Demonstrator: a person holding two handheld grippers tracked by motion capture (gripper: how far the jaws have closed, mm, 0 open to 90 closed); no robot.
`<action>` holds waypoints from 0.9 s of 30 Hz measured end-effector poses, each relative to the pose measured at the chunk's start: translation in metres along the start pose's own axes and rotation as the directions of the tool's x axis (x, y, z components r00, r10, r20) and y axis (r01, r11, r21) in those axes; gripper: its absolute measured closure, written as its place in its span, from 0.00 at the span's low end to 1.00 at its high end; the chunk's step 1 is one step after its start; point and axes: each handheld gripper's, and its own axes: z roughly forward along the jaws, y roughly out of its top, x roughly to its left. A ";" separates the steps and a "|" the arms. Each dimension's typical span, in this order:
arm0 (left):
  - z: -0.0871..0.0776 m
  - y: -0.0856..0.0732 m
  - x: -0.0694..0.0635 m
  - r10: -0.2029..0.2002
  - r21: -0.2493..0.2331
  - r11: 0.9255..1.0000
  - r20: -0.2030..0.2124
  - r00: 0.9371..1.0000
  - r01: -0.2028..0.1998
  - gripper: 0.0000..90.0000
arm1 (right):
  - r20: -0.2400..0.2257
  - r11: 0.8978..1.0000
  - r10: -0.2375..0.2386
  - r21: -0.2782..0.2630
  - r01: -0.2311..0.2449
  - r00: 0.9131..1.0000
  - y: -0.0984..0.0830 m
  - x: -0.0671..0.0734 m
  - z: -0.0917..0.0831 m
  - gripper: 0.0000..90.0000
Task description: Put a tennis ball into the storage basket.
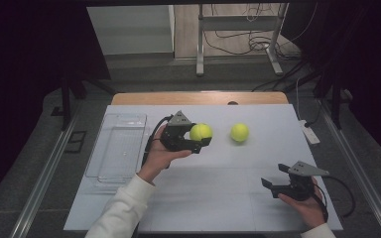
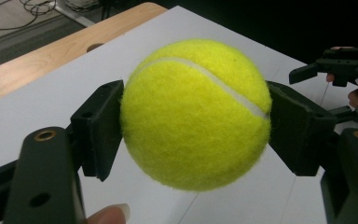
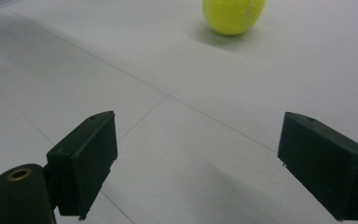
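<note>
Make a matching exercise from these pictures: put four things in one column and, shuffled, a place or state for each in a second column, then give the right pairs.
Things:
1. yellow-green felt tennis ball held up
2. second yellow-green felt tennis ball
3. clear plastic rectangular tray
4. right gripper

Places or states:
A. jaws wide apart, nothing between them
B. lying alone on the white table top
C. clamped between the two black pads of the left gripper
D. at the table's left edge, nothing inside

Pairs: 1-C, 2-B, 3-D, 4-A
</note>
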 end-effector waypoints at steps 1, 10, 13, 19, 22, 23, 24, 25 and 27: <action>0.000 0.000 0.000 0.000 0.000 1.000 0.000 1.000 0.000 0.30 | 0.000 1.000 0.000 0.000 0.000 1.000 0.000 0.000 0.000 0.14; -0.010 0.002 0.004 -0.008 -0.026 1.000 -0.010 1.000 0.007 0.30 | 0.001 1.000 0.000 0.000 0.000 1.000 0.000 0.000 0.000 0.14; -0.012 0.002 0.005 -0.009 -0.034 0.999 -0.012 1.000 0.009 0.30 | 0.000 1.000 0.000 -0.002 0.000 1.000 0.000 0.000 0.000 0.14; -0.016 0.003 0.008 -0.013 -0.042 0.999 -0.021 1.000 0.012 0.30 | 0.003 1.000 0.000 -0.003 0.000 1.000 0.000 0.000 -0.001 0.14; -0.018 0.003 0.010 -0.014 -0.047 0.999 -0.028 1.000 0.013 0.30 | 0.003 1.000 0.000 -0.003 0.000 1.000 0.000 0.000 -0.001 0.14; -0.018 0.003 0.010 -0.014 -0.047 0.999 -0.028 1.000 0.013 0.30 | 0.003 1.000 0.000 -0.003 0.000 1.000 0.000 0.000 -0.001 0.14; -0.019 0.003 0.010 -0.015 -0.049 0.999 -0.029 0.999 0.013 0.30 | 0.003 1.000 0.001 -0.003 -0.001 1.000 0.000 0.000 -0.001 0.14; -0.020 0.003 0.011 -0.014 -0.050 0.999 -0.030 0.999 0.013 0.30 | 0.003 1.000 0.000 -0.003 0.000 1.000 0.000 0.000 -0.001 0.14; -0.022 0.003 0.012 -0.021 -0.058 0.998 -0.034 0.999 0.019 0.30 | 0.003 1.000 0.001 -0.003 -0.001 1.000 0.000 0.000 -0.001 0.14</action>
